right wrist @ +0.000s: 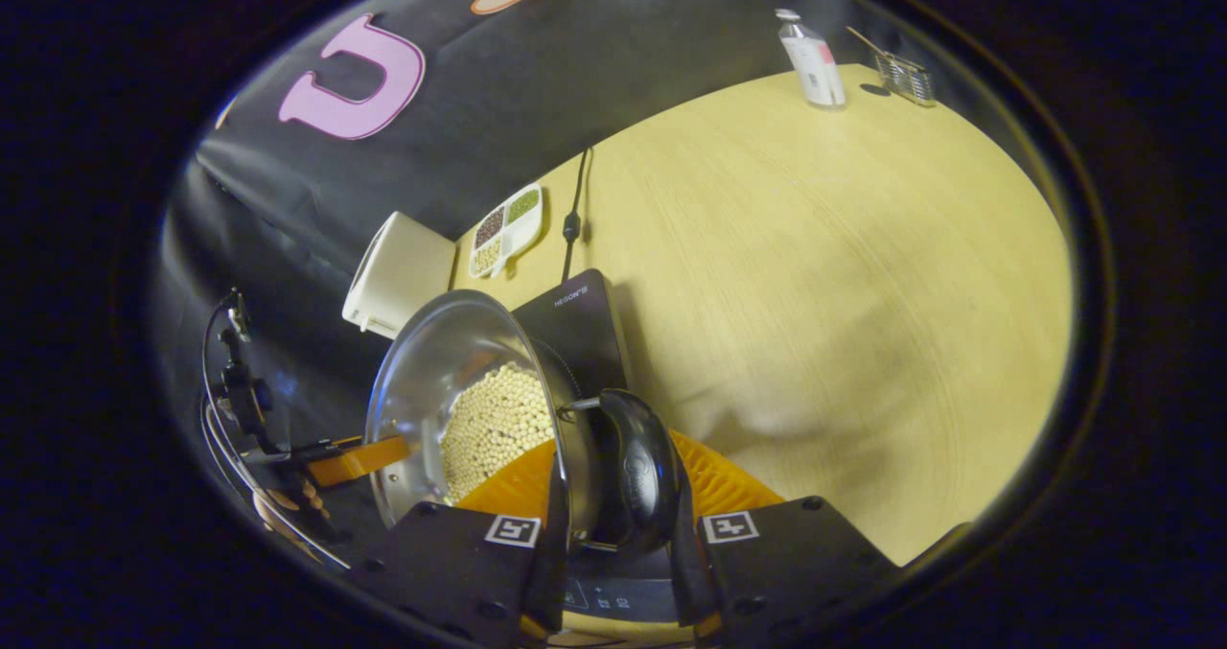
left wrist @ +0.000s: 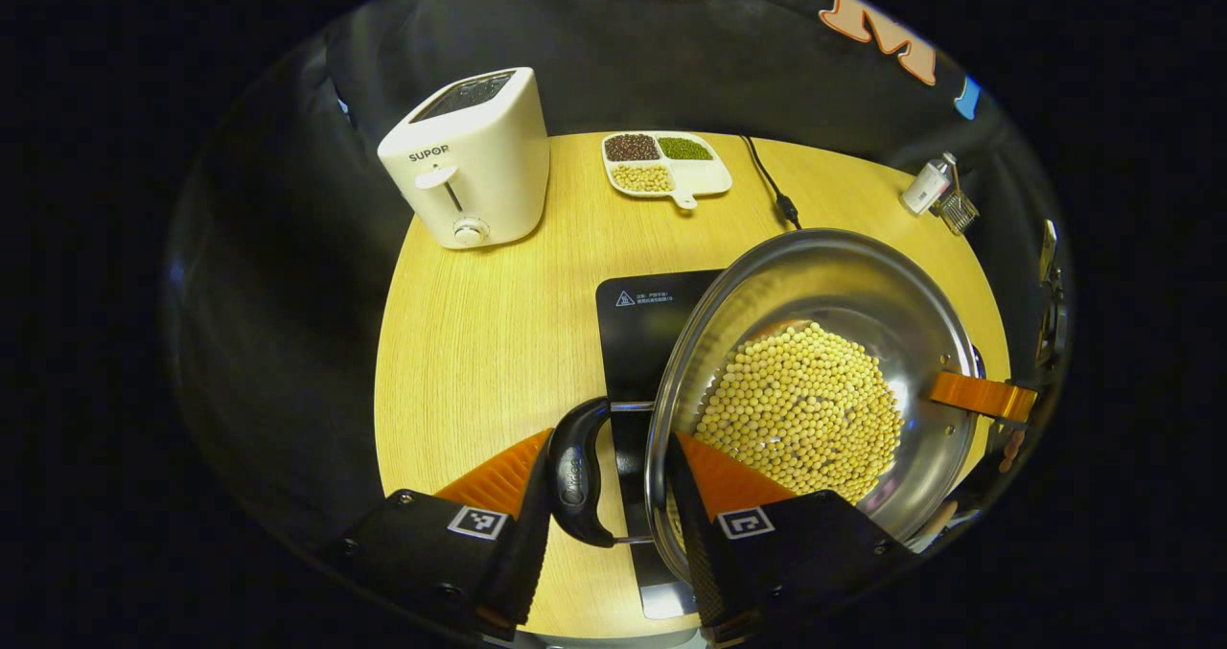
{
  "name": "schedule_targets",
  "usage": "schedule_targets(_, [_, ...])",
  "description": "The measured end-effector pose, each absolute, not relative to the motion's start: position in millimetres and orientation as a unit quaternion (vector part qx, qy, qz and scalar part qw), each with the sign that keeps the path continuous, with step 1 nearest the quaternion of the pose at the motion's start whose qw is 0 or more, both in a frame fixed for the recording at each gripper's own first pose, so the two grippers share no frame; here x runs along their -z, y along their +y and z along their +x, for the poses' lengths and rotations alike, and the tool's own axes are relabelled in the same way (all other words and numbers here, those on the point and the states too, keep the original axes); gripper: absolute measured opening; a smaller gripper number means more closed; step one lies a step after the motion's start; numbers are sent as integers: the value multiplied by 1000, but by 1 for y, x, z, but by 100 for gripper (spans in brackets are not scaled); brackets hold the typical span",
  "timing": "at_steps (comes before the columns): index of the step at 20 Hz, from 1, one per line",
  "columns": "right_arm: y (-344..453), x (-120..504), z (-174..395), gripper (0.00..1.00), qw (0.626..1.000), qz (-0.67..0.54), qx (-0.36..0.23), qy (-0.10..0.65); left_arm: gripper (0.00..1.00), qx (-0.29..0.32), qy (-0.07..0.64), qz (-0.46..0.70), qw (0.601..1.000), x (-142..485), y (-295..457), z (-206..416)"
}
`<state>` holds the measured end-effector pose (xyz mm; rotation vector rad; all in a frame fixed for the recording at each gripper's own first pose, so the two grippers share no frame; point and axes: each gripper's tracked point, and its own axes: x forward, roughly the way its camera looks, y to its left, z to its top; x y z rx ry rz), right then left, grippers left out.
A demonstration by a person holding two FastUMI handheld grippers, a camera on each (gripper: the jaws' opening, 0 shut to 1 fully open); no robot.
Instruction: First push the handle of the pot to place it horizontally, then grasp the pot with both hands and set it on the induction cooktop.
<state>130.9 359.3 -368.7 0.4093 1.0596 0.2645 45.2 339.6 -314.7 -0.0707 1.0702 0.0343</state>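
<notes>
Table (left wrist: 479, 342): round wood, toaster (left wrist: 470, 155) at ten o'clock
Pot (left wrist: 815, 342): beans inside, above cooktop (left wrist: 637, 328)
Left gripper (left wrist: 609, 481): clamps near handle (left wrist: 575, 472)
Right gripper (right wrist: 613, 496): clamps other handle (right wrist: 637, 467)

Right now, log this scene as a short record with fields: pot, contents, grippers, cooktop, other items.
pot: steel pot, held tilted above the cooktop
contents: pale yellow beans
left gripper: fingers clamp rim and black handle
right gripper: fingers clamp the opposite handle
cooktop: black induction cooktop on the table
other items: white toaster, divided dish, bottle
</notes>
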Motion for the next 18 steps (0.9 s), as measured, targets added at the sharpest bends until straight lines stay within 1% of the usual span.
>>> schedule_targets(3, [359,368,130,41,835,191,-131,499,66,-11,502,-30,864,315,341,46])
schedule_targets(4, [360,370,131,50,835,191,-132,499,65,-11,500,-31,866,314,340,45])
schedule_targets(5, [359,369,131,45,835,192,-131,499,65,-10,500,-31,866,314,340,44])
schedule_targets(6, [358,370,131,50,835,192,-131,499,65,-9,499,-31,866,313,340,45])
schedule_targets(9, [359,369,130,50,835,192,-131,499,65,-8,499,-29,866,314,340,45])
schedule_targets(10, [358,369,131,45,835,192,-131,499,65,-7,499,-29,866,314,340,46])
schedule_targets(11, [359,369,131,50,835,192,-131,499,65,-6,498,-28,867,314,340,45])
schedule_targets(12, [358,369,131,50,835,192,-131,499,65,-5,497,-27,867,314,340,46])
schedule_targets(13, [358,369,131,54,835,192,-130,499,66,-5,498,-26,867,314,340,45])
schedule_targets(17, [358,369,131,50,837,191,-129,497,67,-9,500,-25,866,314,341,45])
schedule_targets(18, [359,369,133,47,838,191,-130,494,67,-12,499,-27,866,314,340,45])
